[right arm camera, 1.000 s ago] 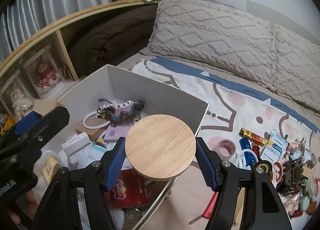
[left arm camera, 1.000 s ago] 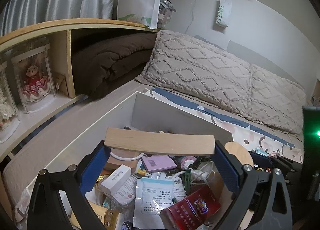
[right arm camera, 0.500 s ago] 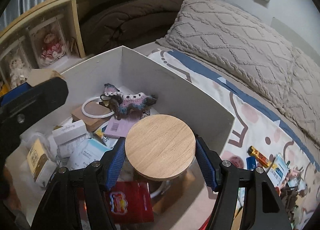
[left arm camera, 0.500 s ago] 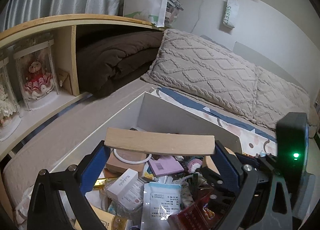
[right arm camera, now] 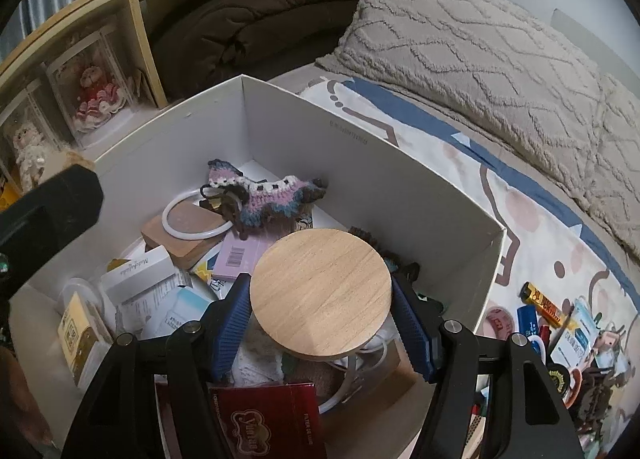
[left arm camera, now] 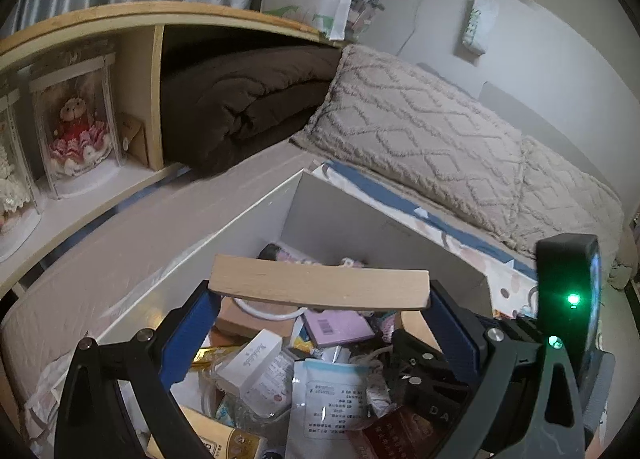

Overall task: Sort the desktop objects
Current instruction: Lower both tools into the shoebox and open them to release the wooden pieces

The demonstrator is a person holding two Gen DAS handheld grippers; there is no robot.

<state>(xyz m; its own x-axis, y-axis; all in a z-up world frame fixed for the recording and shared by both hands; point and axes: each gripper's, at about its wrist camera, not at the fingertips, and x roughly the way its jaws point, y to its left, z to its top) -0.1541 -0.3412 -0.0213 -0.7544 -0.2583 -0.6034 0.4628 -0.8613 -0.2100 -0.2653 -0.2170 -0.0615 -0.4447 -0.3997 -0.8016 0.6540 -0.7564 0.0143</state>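
My left gripper (left arm camera: 319, 301) is shut on a flat wooden block (left arm camera: 319, 286), held edge-on above the white cardboard box (left arm camera: 240, 227). My right gripper (right arm camera: 321, 301) is shut on a round wooden disc (right arm camera: 321, 295), held over the same box (right arm camera: 360, 147), near its right wall. The box holds a crocheted pouch (right arm camera: 264, 195), a white ring on a wooden block (right arm camera: 188, 219), a purple card (right arm camera: 240, 255), a white carton (right arm camera: 138, 273), a red packet (right arm camera: 268, 423) and sachets. The right gripper's body with a green light (left arm camera: 572, 299) shows in the left wrist view.
The box sits on a bed with a patterned sheet (right arm camera: 460, 163) and beige knit pillows (right arm camera: 480, 39). Several small loose items (right arm camera: 560, 323) lie on the sheet right of the box. A wooden shelf with boxed dolls (left arm camera: 76, 127) and a brown blanket (left arm camera: 240, 107) stands to the left.
My right gripper has moved left with the disc from beside the box's right wall to over the box. The left gripper still holds the block over the box, its view shifted slightly.
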